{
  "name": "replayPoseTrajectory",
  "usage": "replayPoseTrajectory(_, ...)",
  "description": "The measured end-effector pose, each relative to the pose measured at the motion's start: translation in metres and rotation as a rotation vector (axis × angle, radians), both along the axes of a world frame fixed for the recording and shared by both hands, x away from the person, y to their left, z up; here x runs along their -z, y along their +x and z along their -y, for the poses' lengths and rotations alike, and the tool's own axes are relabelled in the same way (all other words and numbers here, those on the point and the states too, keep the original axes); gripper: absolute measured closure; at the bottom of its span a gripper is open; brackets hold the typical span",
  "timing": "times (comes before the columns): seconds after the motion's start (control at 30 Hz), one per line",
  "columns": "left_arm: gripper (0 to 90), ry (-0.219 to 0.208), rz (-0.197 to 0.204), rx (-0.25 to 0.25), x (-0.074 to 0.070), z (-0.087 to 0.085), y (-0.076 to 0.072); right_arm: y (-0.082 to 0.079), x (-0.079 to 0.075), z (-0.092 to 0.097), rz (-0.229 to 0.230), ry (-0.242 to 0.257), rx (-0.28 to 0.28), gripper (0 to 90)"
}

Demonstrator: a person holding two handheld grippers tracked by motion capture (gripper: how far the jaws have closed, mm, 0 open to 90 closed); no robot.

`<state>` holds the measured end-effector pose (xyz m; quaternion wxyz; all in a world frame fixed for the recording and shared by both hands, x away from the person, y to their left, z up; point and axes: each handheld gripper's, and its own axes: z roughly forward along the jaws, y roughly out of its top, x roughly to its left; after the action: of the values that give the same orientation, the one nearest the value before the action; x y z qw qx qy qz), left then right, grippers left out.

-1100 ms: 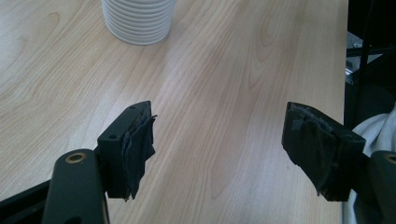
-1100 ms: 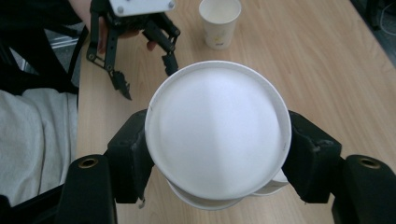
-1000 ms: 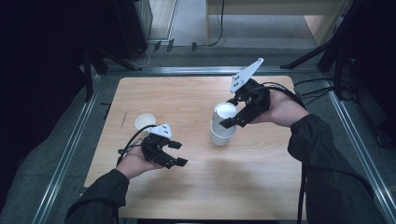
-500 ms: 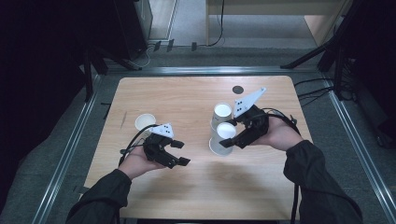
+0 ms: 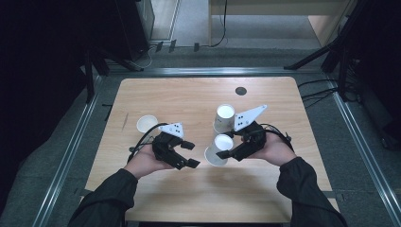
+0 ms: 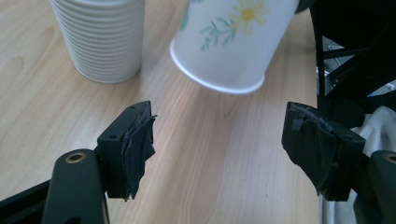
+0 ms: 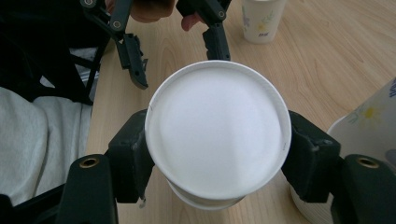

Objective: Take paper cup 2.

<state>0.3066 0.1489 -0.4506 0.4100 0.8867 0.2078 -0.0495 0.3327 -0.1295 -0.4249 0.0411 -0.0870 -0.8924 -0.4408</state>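
My right gripper (image 5: 227, 148) is shut on a white paper cup (image 5: 219, 150) turned mouth-down and tilted, its rim close above the wooden table (image 5: 189, 97). In the right gripper view the cup's flat base (image 7: 217, 140) sits between both pads (image 7: 133, 151). The left gripper view shows the same cup (image 6: 231, 42), printed with daisies, next to a stack of ribbed cups (image 6: 102, 39). That stack (image 5: 223, 118) stands just behind the held cup. My left gripper (image 5: 191, 154) rests open to the cup's left, with bare wood between its pads (image 6: 140, 135).
A single upright cup (image 5: 146, 124) stands left of centre, behind the left hand; it is the flowered cup (image 7: 261, 18) at the top of the right gripper view. A small dark disc (image 5: 240, 91) lies at the far right. Metal rails (image 5: 71, 151) border the table.
The right gripper has come down and toward the near edge with one cup, away from the top of the stack. The left gripper has stayed put.
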Motion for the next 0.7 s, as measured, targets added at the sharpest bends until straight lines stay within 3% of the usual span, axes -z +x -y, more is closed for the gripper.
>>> replayPoseTrajectory(0.2, 24.3, -0.025, 0.000, 0.039, -0.010, 0.001, 0.008, -0.004, 0.005, 0.002, -0.015, 0.028, 0.010, 33.8)
replayPoseTrajectory(0.3, 24.3, -0.049, 0.010, 0.025, -0.011, 0.001, 0.010, -0.006, 0.009, 0.003, -0.028, 0.054, 0.021, 33.8)
replayPoseTrajectory(0.37, 23.9, -0.037, 0.033, 0.016, -0.010, 0.000, 0.009, -0.007, 0.011, 0.003, -0.029, 0.060, 0.025, 33.8)
replayPoseTrajectory(0.43, 23.7, -0.037, 0.029, 0.013, -0.008, -0.001, 0.009, -0.007, 0.012, 0.002, -0.031, 0.057, 0.025, 33.8)
replayPoseTrajectory(0.57, 23.0, -0.063, 0.012, 0.016, -0.006, -0.005, 0.008, -0.007, 0.017, 0.003, -0.047, 0.099, 0.031, 33.9)
replayPoseTrajectory(0.7, 21.5, -0.056, 0.027, 0.018, -0.004, -0.003, 0.006, -0.007, 0.022, 0.003, -0.047, 0.097, 0.049, 33.9)
